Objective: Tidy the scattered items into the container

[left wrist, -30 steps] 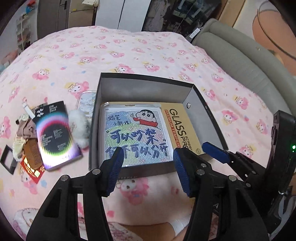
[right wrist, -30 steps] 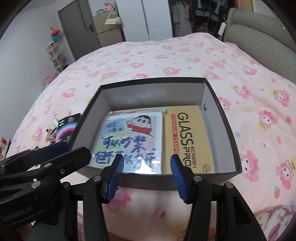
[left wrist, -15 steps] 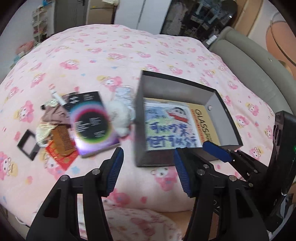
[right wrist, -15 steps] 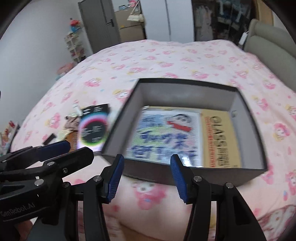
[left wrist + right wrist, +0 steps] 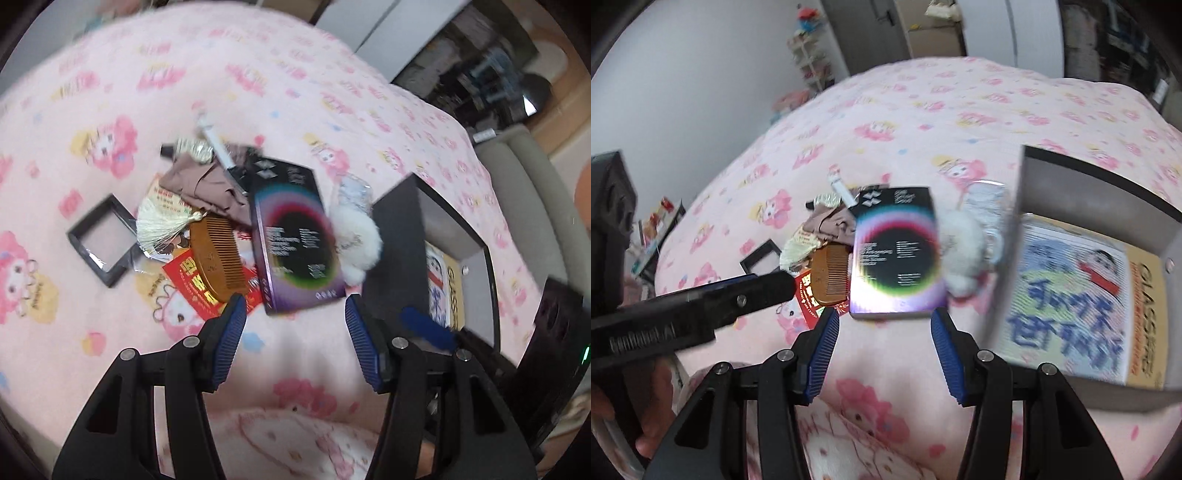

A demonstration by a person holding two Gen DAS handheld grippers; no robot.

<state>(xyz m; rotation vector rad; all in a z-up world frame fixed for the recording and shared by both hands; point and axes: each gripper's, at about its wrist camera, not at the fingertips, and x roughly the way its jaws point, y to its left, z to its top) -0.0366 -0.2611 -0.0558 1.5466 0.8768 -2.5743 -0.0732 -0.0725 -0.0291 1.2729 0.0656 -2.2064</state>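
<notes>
A heap of loose items lies on the pink bedspread left of the grey box (image 5: pixel 400 240) (image 5: pixel 1019 177). On top is a dark iridescent booklet (image 5: pixel 295 240) (image 5: pixel 897 254), with a white fluffy pompom (image 5: pixel 356 243) (image 5: pixel 960 236) at its right edge. A brown comb (image 5: pixel 218 258) (image 5: pixel 829 275), a cream tassel (image 5: pixel 162 221), brown cloth (image 5: pixel 210 184), a red card (image 5: pixel 192 280) and a black square frame (image 5: pixel 101 240) (image 5: pixel 761 254) lie to the left. My left gripper (image 5: pixel 295 325) hangs open just short of the booklet. My right gripper (image 5: pixel 884 332) is open too, close in front of it.
Inside the box lie a cartoon bead picture (image 5: pixel 1067 295) and a yellow screen-protector pack (image 5: pixel 1145 317). A white pen (image 5: pixel 216 144) pokes out behind the heap. A grey sofa (image 5: pixel 535 206) stands at the right, a grey door (image 5: pixel 871 29) and shelves beyond the bed.
Both grippers have swung left from in front of the box to in front of the heap of items, and they have rolled. Their jaws stay apart and empty.
</notes>
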